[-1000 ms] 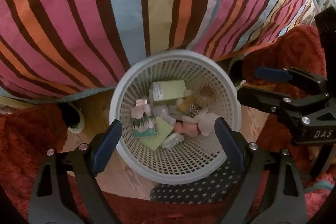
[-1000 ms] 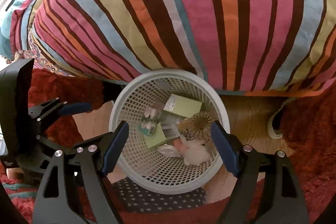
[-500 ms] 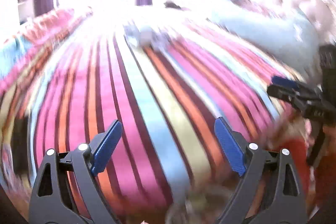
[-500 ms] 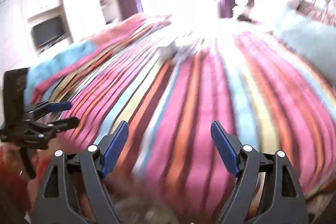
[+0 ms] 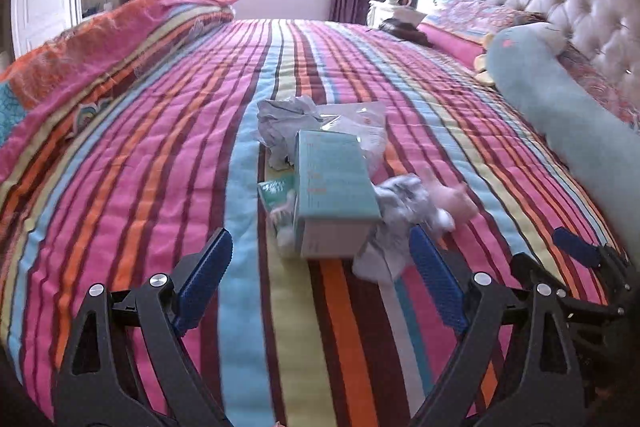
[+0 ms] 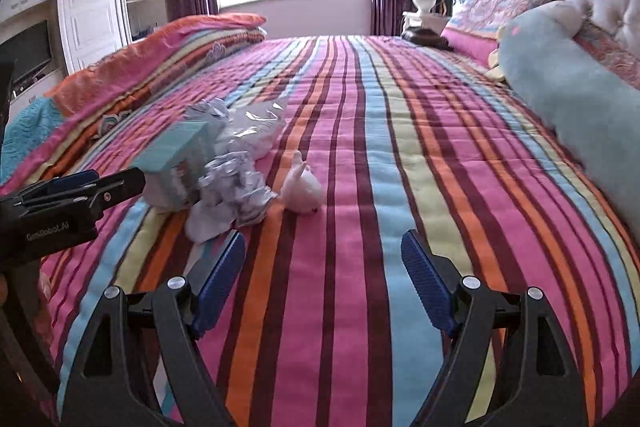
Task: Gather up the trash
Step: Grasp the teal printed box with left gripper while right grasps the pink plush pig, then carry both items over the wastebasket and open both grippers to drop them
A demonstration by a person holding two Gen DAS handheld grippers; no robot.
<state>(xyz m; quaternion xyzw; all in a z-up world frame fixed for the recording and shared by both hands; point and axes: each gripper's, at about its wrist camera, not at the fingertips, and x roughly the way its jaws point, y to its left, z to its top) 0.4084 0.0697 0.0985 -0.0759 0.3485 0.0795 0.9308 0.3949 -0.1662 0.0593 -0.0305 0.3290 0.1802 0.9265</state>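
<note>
Two grippers: left gripper point(image 5: 320, 279) and right gripper point(image 6: 322, 281), blue-padded, jaws spread, nothing held.
Trash: teal cardboard box point(image 5: 334, 183), crumpled grey paper point(image 5: 280, 123), clear plastic wrapper point(image 5: 360, 125), gathered mid-way on striped bedspread point(image 5: 160, 147).
Writing: "GenRobot.AI" is read on the left gripper's side.
Unclear: box print is blurred.

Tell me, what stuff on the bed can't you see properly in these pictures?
- Small green packet: left wrist view, mostly hidden behind the teal box.
- Writing on the teal box: too small and blurred in both views.
- Crumpled paper: its near side is covered by the box in the left wrist view.
- Pink-white soft thing: blurred in the left wrist view, so I cannot tell what it is.
- Clear plastic bag: contents unreadable.
</note>
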